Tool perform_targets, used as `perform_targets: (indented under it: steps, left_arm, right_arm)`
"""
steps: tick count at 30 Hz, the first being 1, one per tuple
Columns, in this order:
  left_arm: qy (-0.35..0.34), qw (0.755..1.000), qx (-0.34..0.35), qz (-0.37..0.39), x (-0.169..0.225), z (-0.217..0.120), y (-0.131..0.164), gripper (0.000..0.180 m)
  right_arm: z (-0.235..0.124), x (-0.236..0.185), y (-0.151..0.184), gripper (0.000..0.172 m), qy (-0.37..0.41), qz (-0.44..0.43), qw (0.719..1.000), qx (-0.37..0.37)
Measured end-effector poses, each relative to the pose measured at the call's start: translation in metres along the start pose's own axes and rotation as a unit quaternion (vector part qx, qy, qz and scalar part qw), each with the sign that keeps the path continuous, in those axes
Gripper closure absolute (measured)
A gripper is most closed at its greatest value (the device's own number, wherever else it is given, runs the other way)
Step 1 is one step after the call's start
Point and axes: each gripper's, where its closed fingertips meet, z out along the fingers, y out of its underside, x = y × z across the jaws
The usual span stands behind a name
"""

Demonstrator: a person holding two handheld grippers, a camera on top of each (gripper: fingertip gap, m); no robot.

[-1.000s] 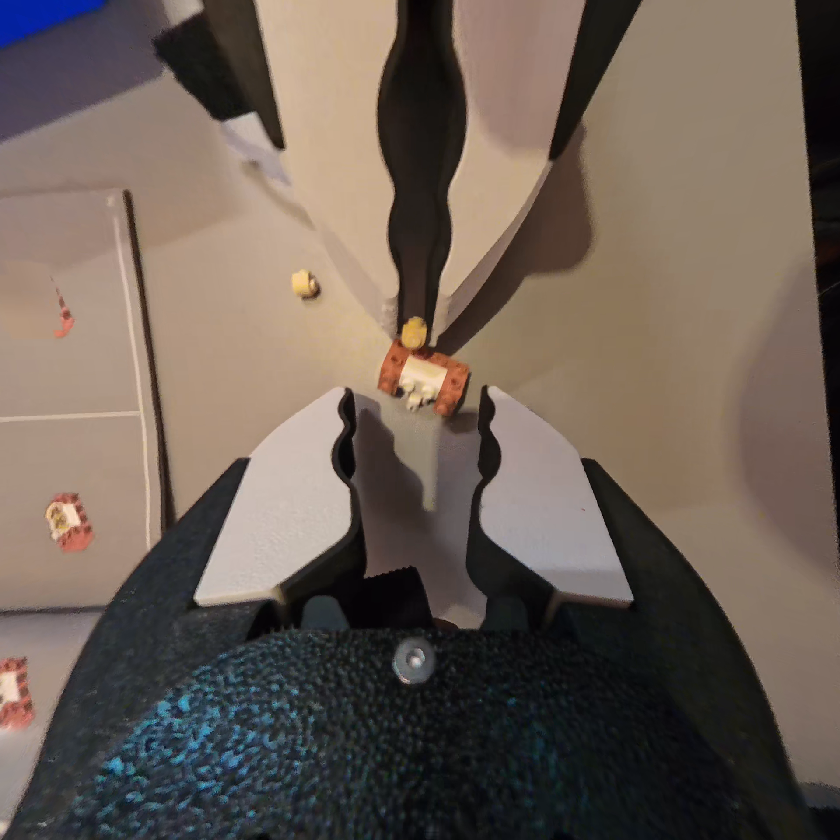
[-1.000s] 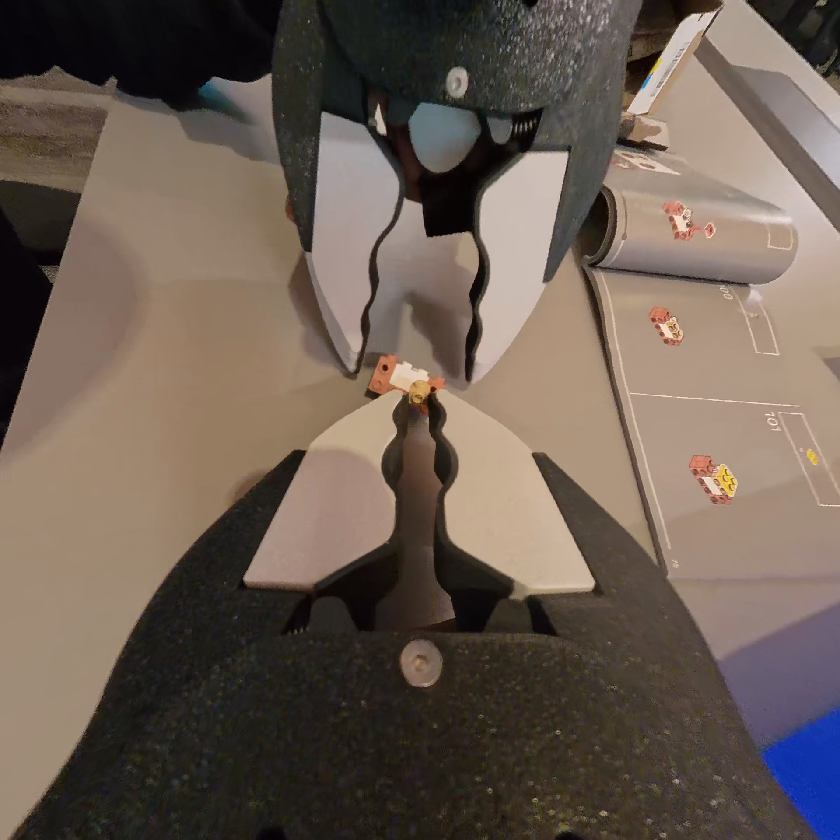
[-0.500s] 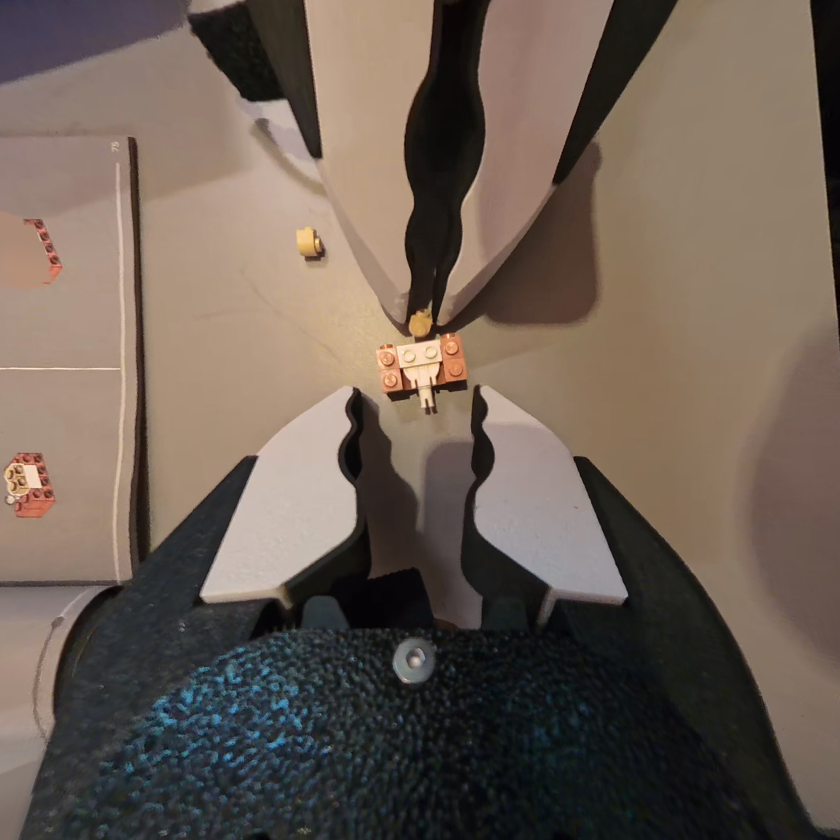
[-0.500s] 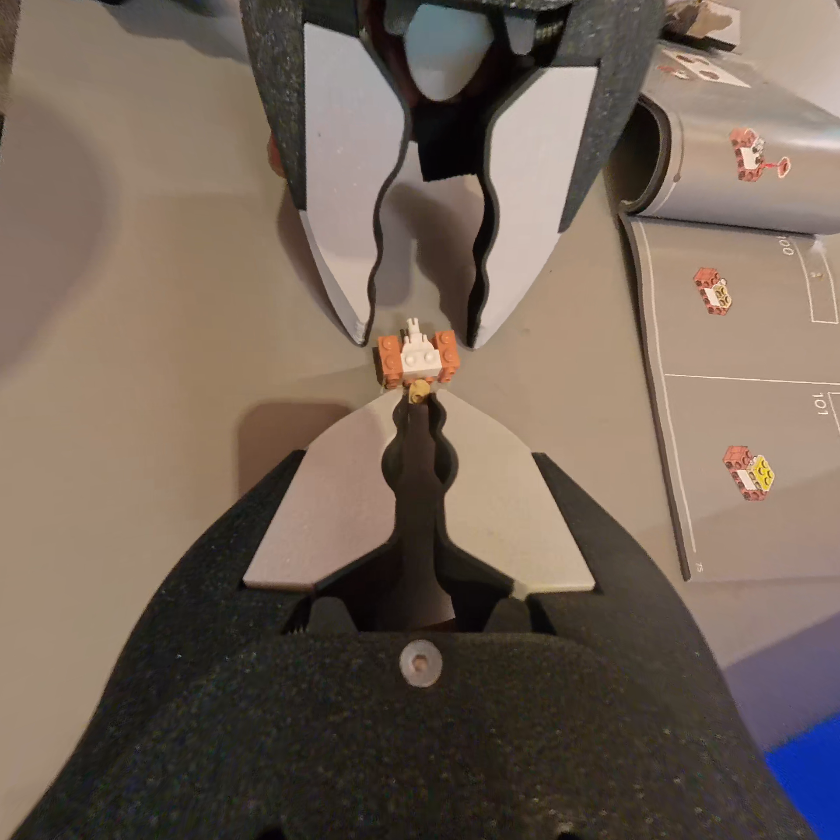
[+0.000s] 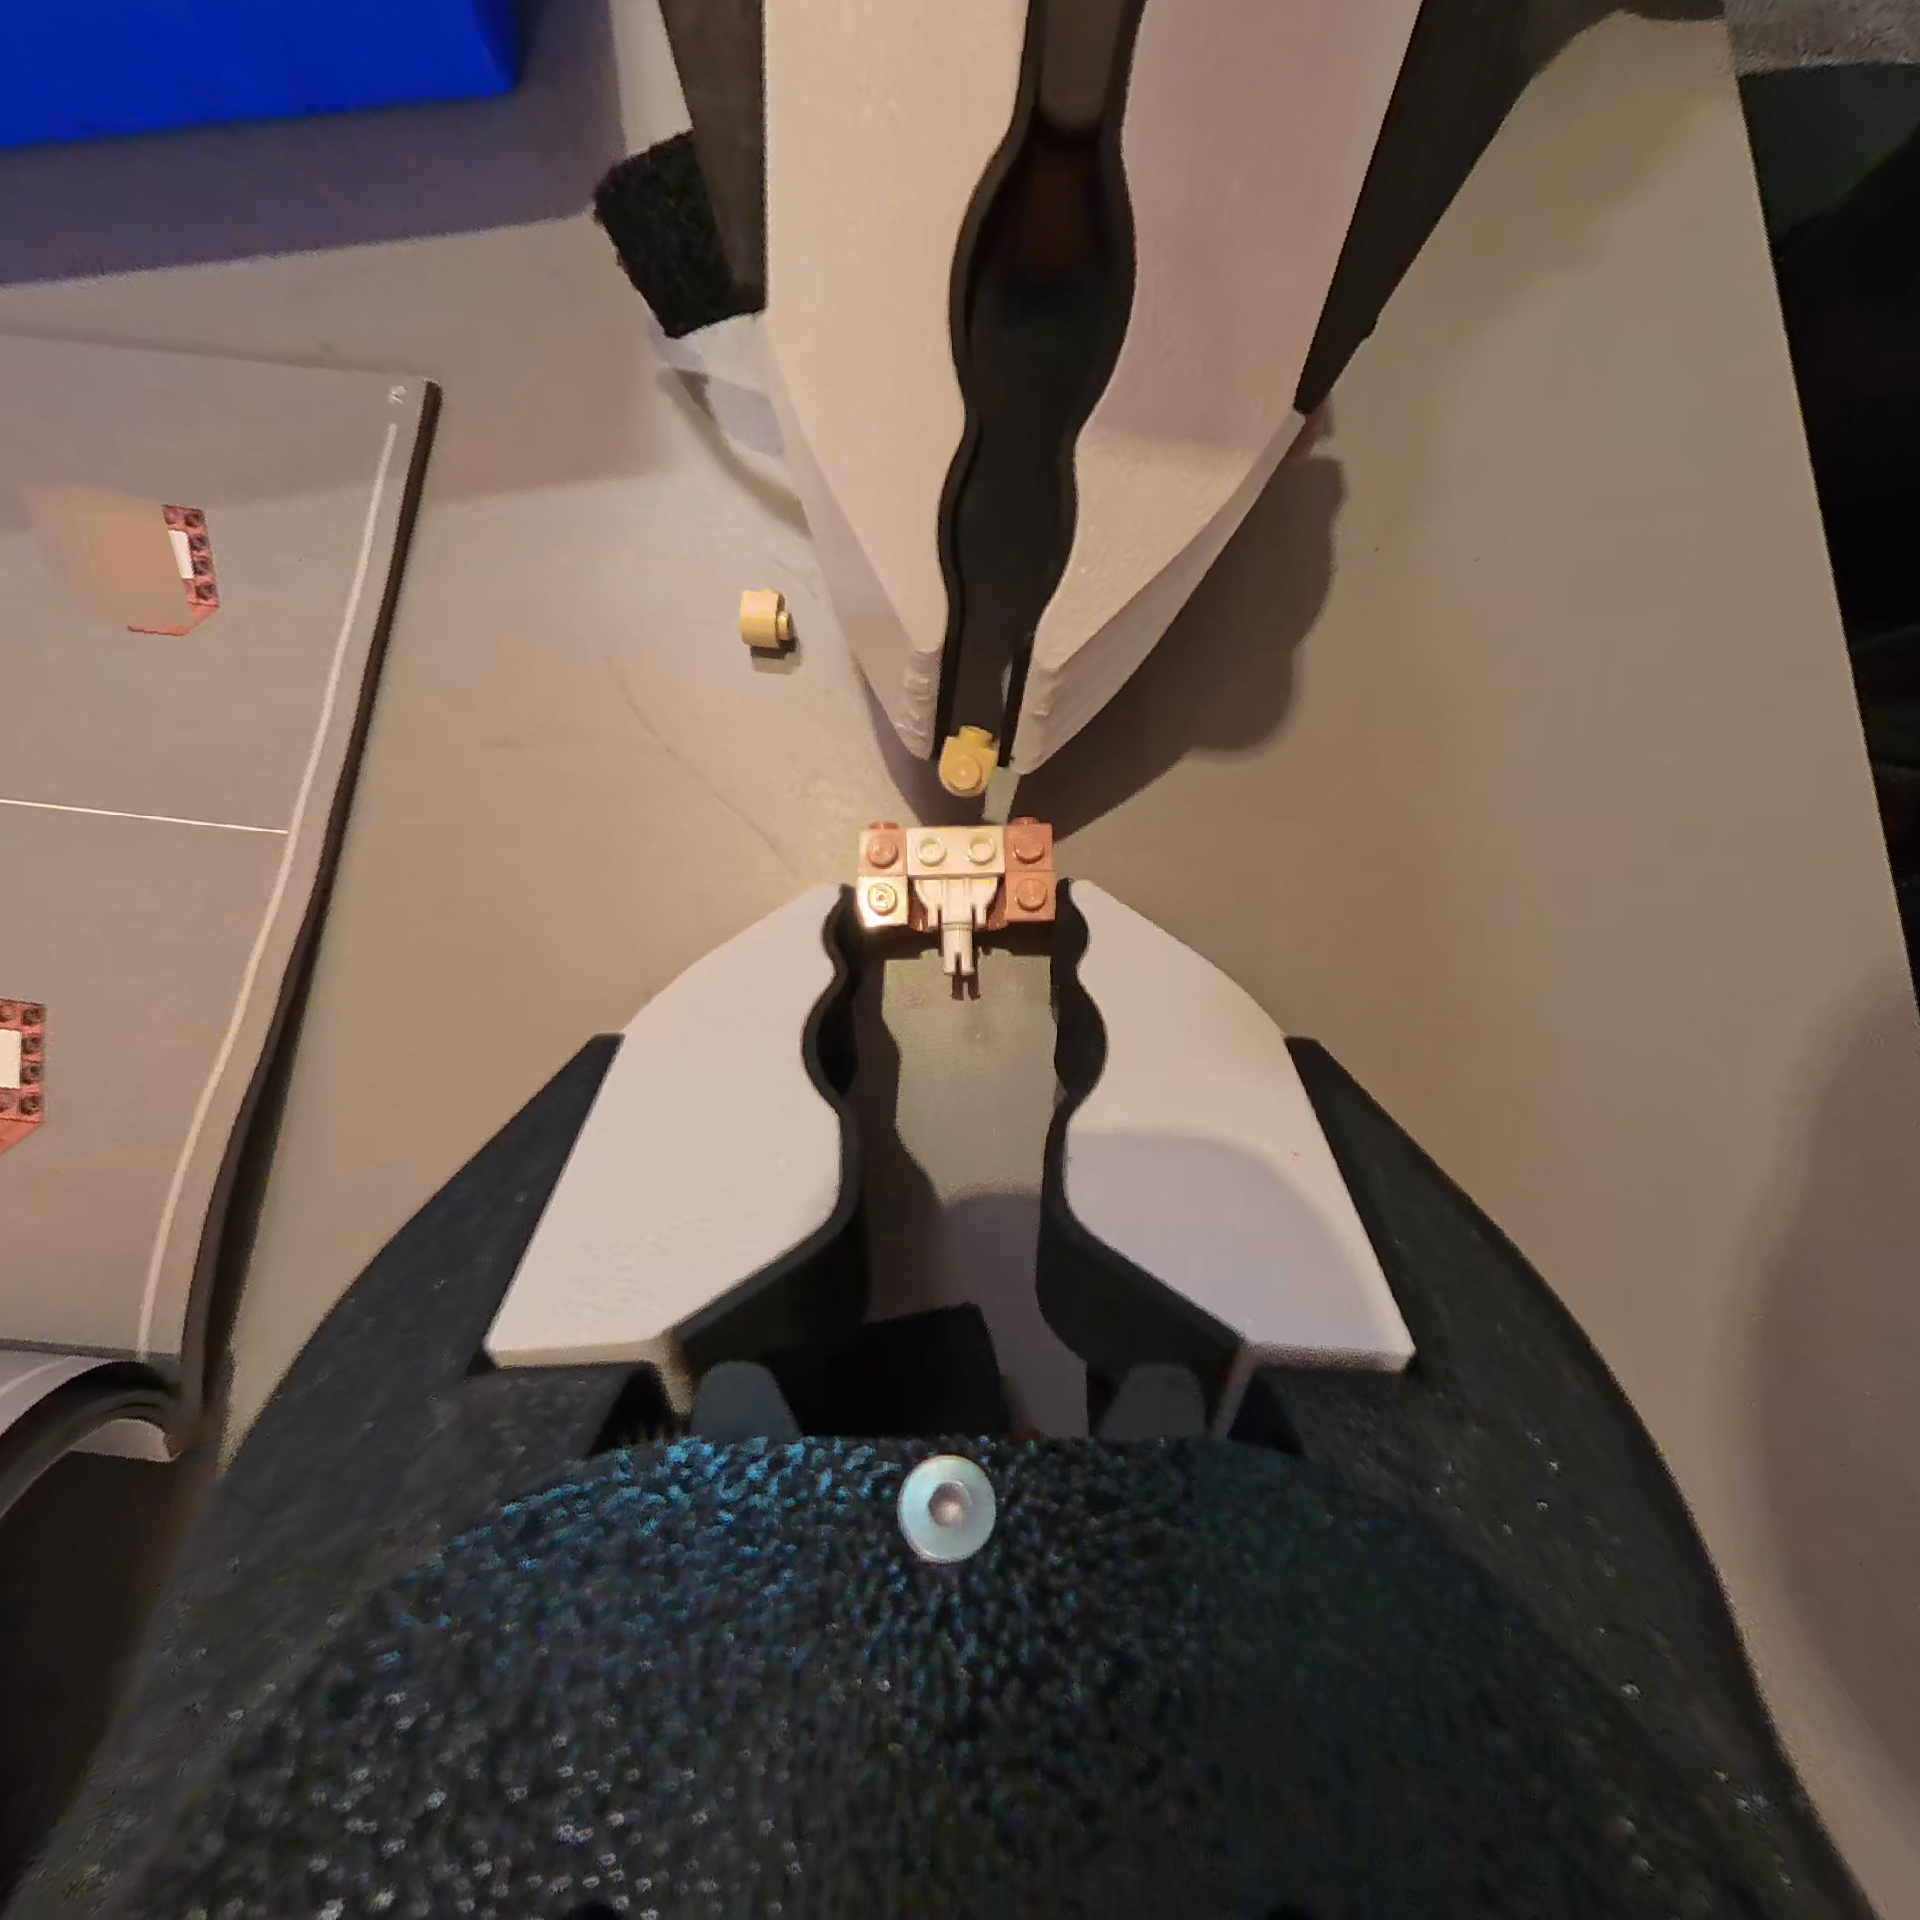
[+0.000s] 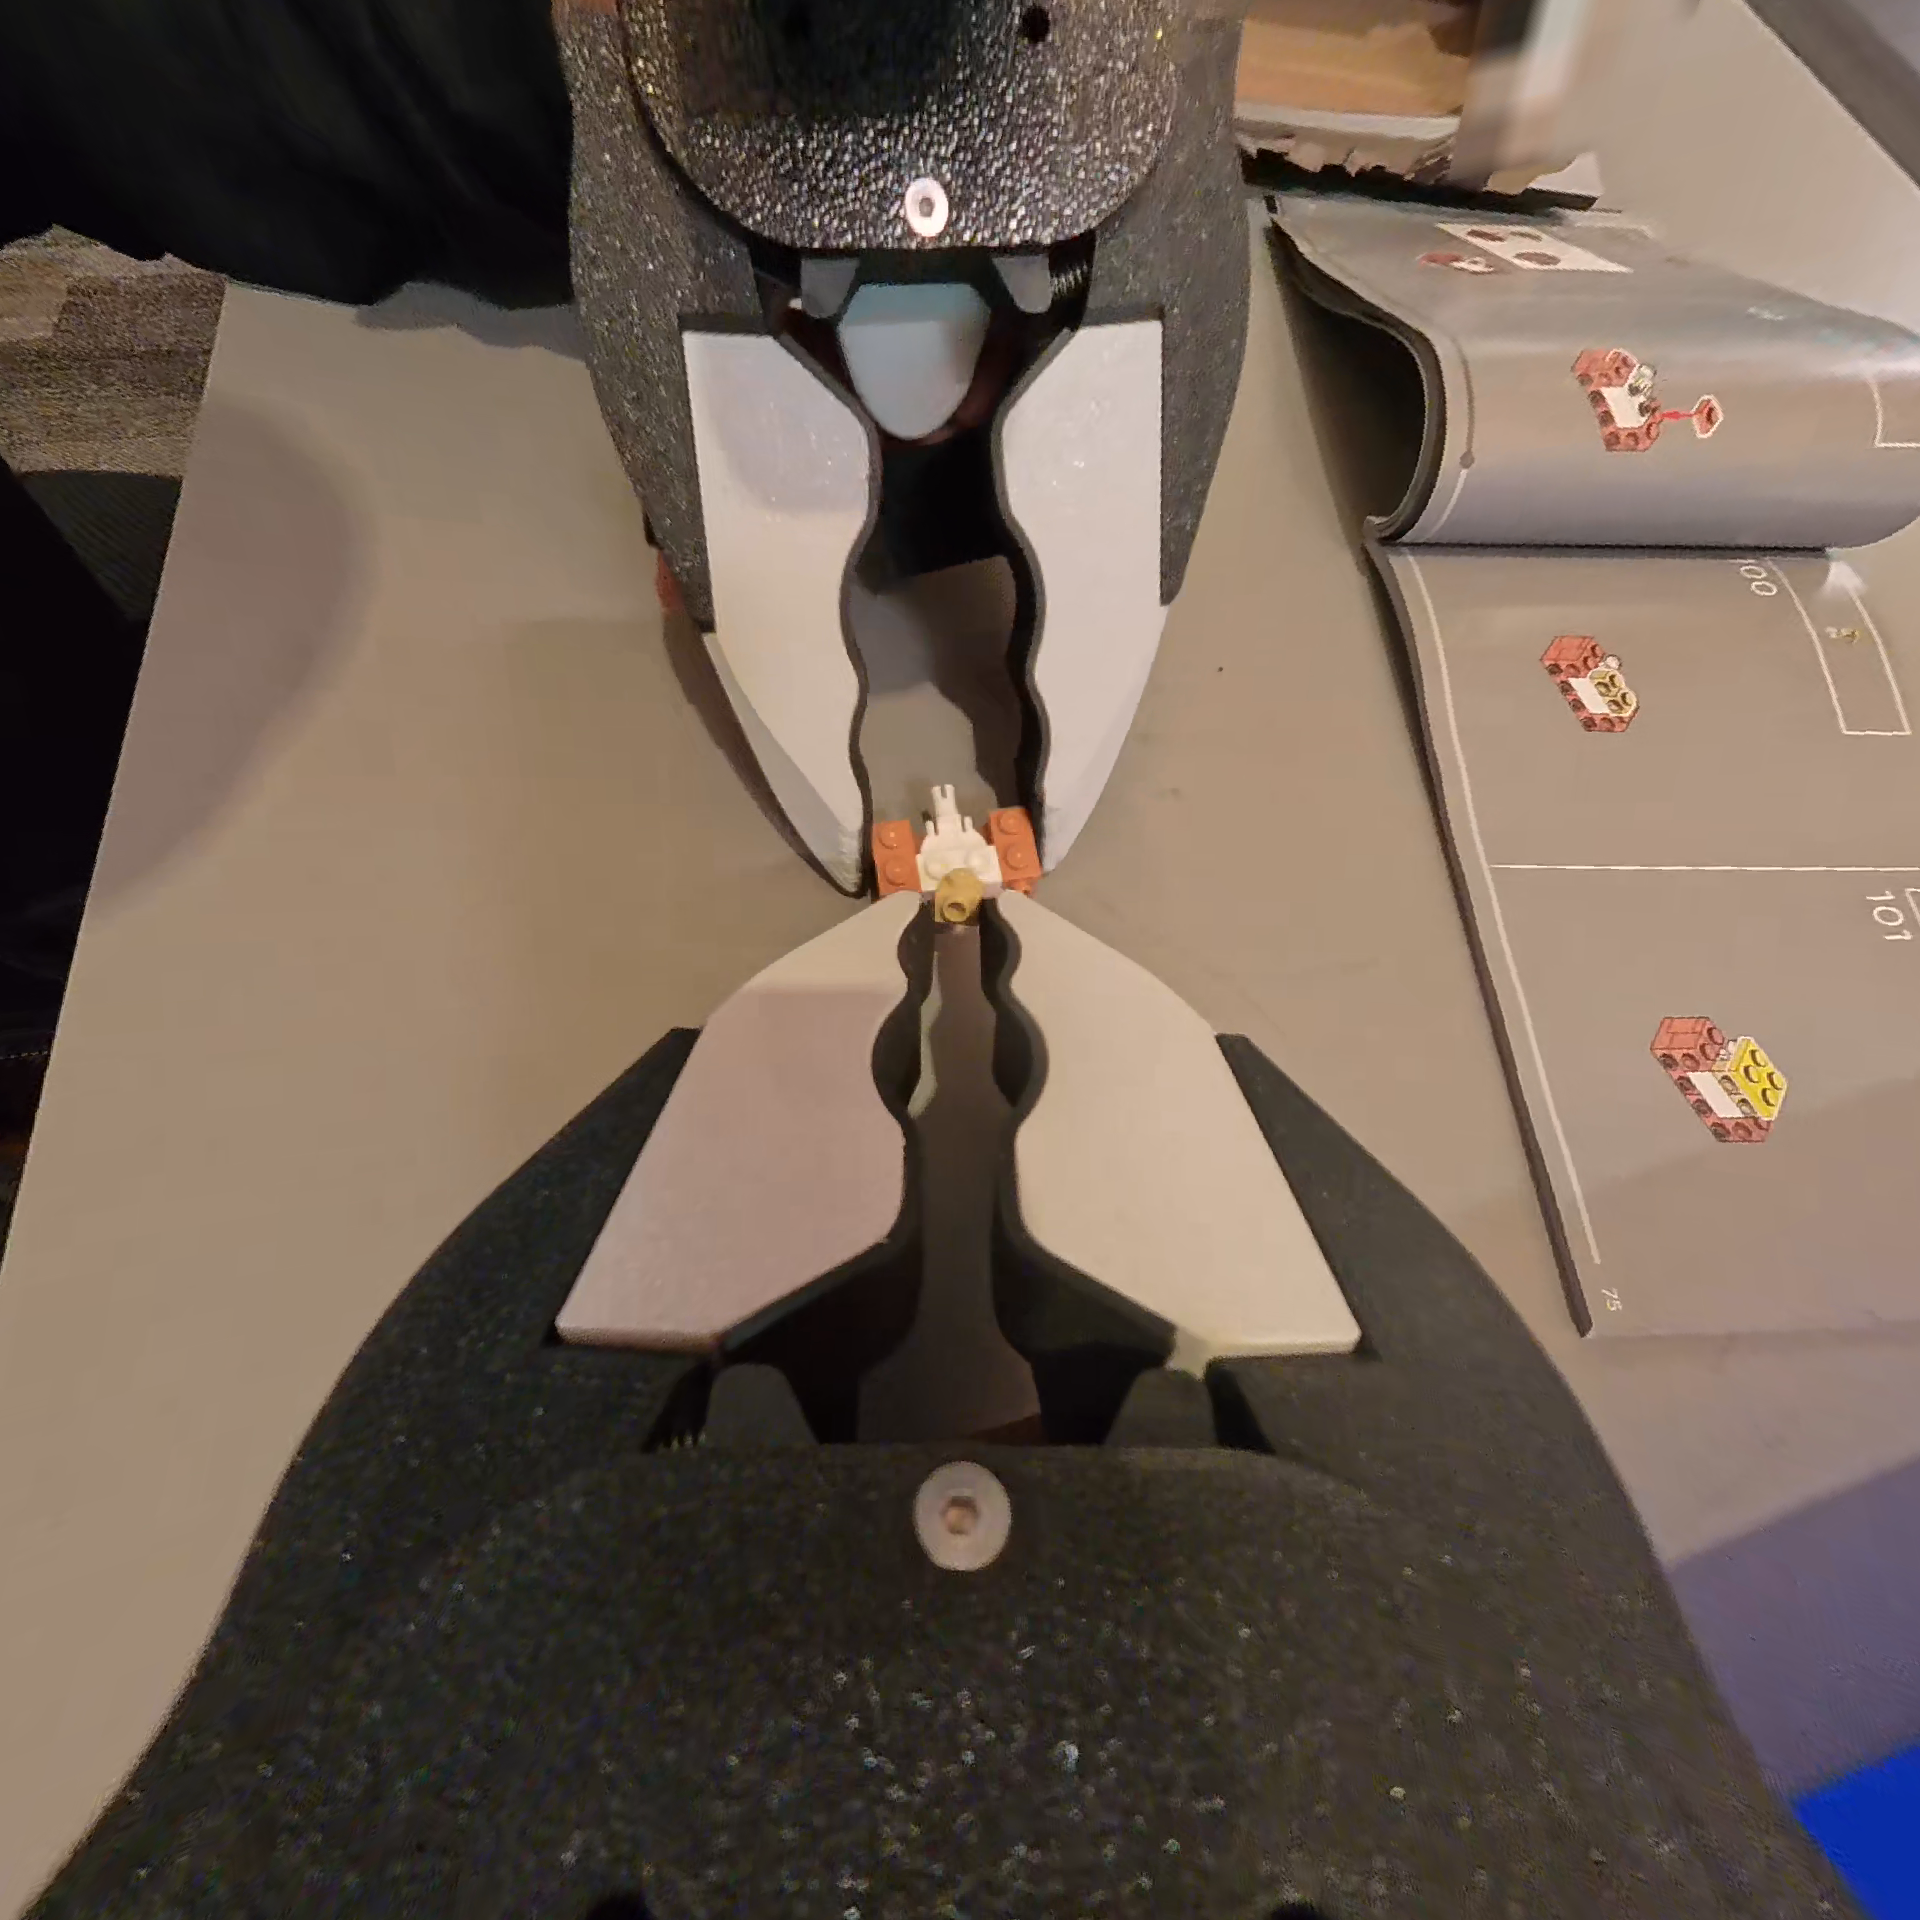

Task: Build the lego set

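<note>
A small brick assembly of brown bricks with a white plate and a white clip stands on the grey table. My left gripper has its fingertips on the assembly's two brown ends, and the pads meet them. The right wrist view shows the same: the left gripper clasps the assembly from the far side. My right gripper is shut on a small tan round piece. It holds the piece at the near edge of the white plate. The piece also shows in the left wrist view at the right gripper's tips.
A second tan round piece lies loose on the table, left of the right gripper. An open grey instruction booklet lies beside the work spot. A blue object sits at the table's far corner. A cardboard box stands behind the booklet. The grippers are tip to tip, or close to it.
My left gripper has moved forward around the assembly and its jaws have narrowed onto its ends. The assembly has turned square to it. The right gripper stays shut on the tan piece.
</note>
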Motion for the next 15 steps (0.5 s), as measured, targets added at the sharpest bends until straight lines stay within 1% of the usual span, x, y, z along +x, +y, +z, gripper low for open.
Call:
perform_targets:
  steps: [7,11,15]
  left_arm:
    - [0.005,1.0,0.023,0.009,0.001,0.003,-0.003,0.147]
    - [0.018,0.999,0.032,0.034,0.006,0.002,-0.006,0.147]
    - [0.032,0.996,0.062,0.051,0.012,-0.001,-0.013,0.147]
  right_arm:
    - [-0.004,-0.002,-0.005,0.164,-0.023,0.01,0.999,0.022]
    - [-0.006,-0.002,-0.01,0.164,-0.029,0.011,0.999,0.04]
    - [-0.005,-0.005,-0.015,0.164,-0.039,0.004,0.998,0.052]
